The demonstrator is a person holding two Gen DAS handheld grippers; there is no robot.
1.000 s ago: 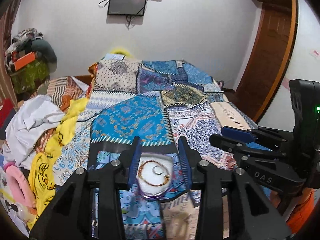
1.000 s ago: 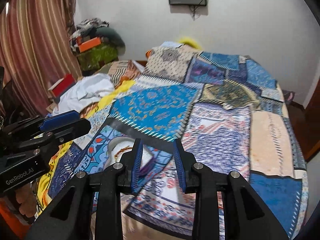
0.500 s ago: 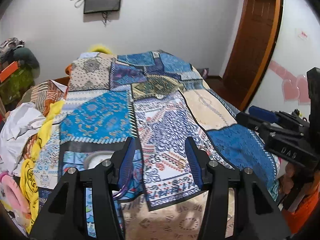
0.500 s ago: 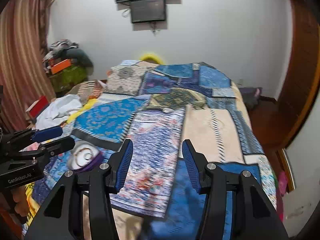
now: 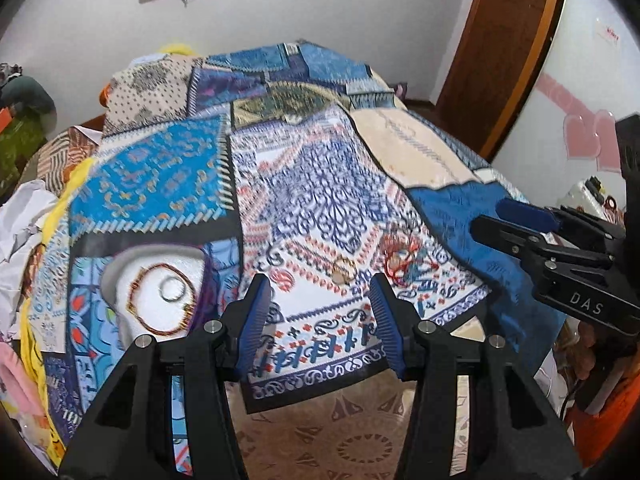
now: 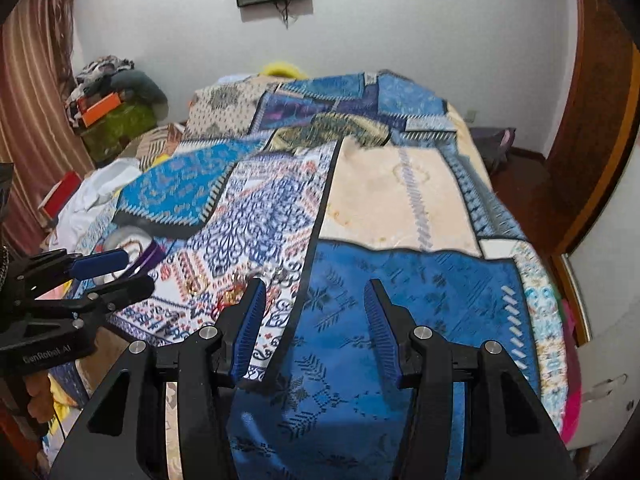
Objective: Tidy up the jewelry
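A white jewelry box [image 5: 154,300] with a purple rim lies open on the bed at the left; a beaded bracelet [image 5: 160,302] and a small ring [image 5: 173,288] lie in it. A gold ring [image 5: 345,270] and a tangle of red thread bracelets [image 5: 404,260] lie loose on the patterned cloth, just beyond my left gripper [image 5: 318,320], which is open and empty. My right gripper [image 6: 310,324] is open and empty above the blue cloth; the loose jewelry [image 6: 230,294] sits left of its left finger. The box shows partly in the right wrist view [image 6: 128,242].
The bed [image 6: 400,200] is covered in patchwork cloths. Clothes pile up [image 5: 24,216] on its left side. A wooden door [image 5: 512,40] stands at the right. My right gripper shows in the left wrist view [image 5: 560,248], my left gripper in the right wrist view [image 6: 76,280].
Both grippers swung right, away from the box, and opened wider. The loose ring and red bracelets came into view ahead of the left gripper.
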